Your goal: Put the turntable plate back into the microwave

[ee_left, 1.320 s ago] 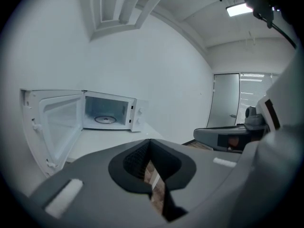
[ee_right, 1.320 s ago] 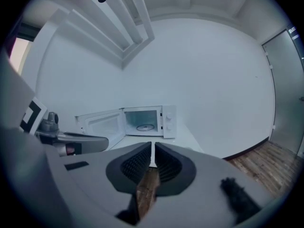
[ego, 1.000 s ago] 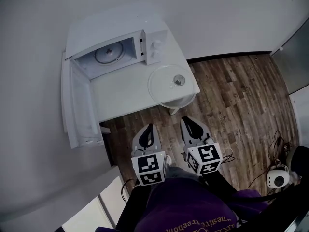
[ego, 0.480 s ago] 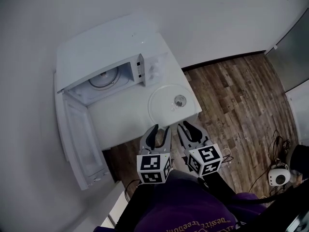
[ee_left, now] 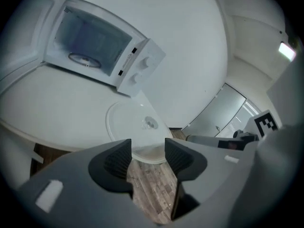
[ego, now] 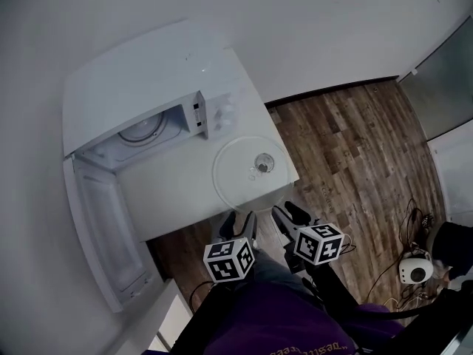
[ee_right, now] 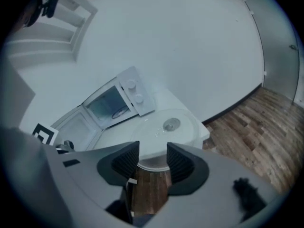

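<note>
The clear glass turntable plate [ego: 244, 174] lies flat on the white table [ego: 174, 191], overhanging its near right corner. The white microwave [ego: 148, 87] stands at the back with its door [ego: 100, 224] swung open to the left; a roller ring [ego: 144, 130] lies inside. My left gripper [ego: 238, 220] and right gripper [ego: 290, 213] hover side by side just short of the plate's near rim. Both have just been opening, and nothing is pressed between their pads. The plate's rim [ee_left: 142, 151] shows beyond the left gripper [ee_left: 147, 154], and likewise the plate [ee_right: 164, 127] beyond the right gripper [ee_right: 152, 159].
The microwave [ee_left: 102, 44] has two knobs on its right panel. Wood floor [ego: 355, 146] spreads to the right of the table. Cables and a small white device [ego: 414, 272] lie on the floor at the lower right. A white wall [ego: 295, 21] runs behind the table.
Both grippers went from shut to open and moved forward and down toward the plate's near rim. The table and microwave sit lower and more to the left in the head view.
</note>
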A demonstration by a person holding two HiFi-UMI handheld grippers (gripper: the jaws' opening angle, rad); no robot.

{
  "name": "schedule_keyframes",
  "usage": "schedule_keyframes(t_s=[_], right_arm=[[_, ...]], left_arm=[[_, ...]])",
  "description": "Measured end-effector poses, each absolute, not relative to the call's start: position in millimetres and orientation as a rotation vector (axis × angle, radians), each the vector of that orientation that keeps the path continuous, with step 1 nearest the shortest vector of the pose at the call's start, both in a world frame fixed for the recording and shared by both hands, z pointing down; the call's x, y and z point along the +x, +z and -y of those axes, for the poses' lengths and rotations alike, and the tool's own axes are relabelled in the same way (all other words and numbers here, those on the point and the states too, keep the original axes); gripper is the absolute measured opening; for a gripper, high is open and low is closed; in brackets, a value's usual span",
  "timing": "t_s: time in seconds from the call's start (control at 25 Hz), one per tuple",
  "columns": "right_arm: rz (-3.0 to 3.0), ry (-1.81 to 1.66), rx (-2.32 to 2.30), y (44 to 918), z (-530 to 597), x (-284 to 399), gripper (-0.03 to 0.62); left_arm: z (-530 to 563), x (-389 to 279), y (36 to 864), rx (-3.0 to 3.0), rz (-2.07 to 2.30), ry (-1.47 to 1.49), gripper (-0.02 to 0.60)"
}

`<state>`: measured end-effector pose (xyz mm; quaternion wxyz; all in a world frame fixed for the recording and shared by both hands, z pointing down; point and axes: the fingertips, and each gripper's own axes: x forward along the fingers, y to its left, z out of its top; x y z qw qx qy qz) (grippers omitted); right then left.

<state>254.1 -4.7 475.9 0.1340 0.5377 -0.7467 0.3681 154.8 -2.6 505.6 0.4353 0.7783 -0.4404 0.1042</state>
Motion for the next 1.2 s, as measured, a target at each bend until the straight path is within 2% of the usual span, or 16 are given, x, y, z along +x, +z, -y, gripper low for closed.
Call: schedule_keyframes(t_s=[0.16, 0.44, 0.52, 0.64, 1.04, 1.12, 1.2], right_arm=[[2.089, 1.251, 1.577, 508.1, 1.3, 281.9, 0.186], [2.111, 1.359, 1.498, 541.7, 6.7, 301.4, 0.196], [2.127, 1.432, 1.488, 550.1, 10.6, 299.2, 0.199], [2.142, 1.509, 1.491, 558.0, 17.6, 299.1, 0.201], [2.169, 1.729, 1.418, 567.9, 30.0, 289.6, 0.199], [2.162, 1.728, 1.406, 569.4, 29.2, 287.6, 0.195], [2.147, 1.726, 1.42, 571.4, 28.7, 289.5, 0.141]], left_arm=[[-6.6, 163.5, 538.3, 1.826, 1.103, 0.275, 0.219], [-11.9, 167.3, 580.2, 1.681, 1.116, 0.245, 0.245], [-13.7, 170.9, 584.2, 1.658, 1.083, 0.23, 0.244], [-14.5, 174.0, 581.8, 1.671, 1.045, 0.179, 0.279], [5.0, 184.6, 579.3, 1.613, 0.974, 0.028, 0.29], [10.0, 185.6, 580.6, 1.597, 0.995, 0.018, 0.288], [15.1, 185.2, 581.8, 1.58, 1.023, 0.003, 0.285]])
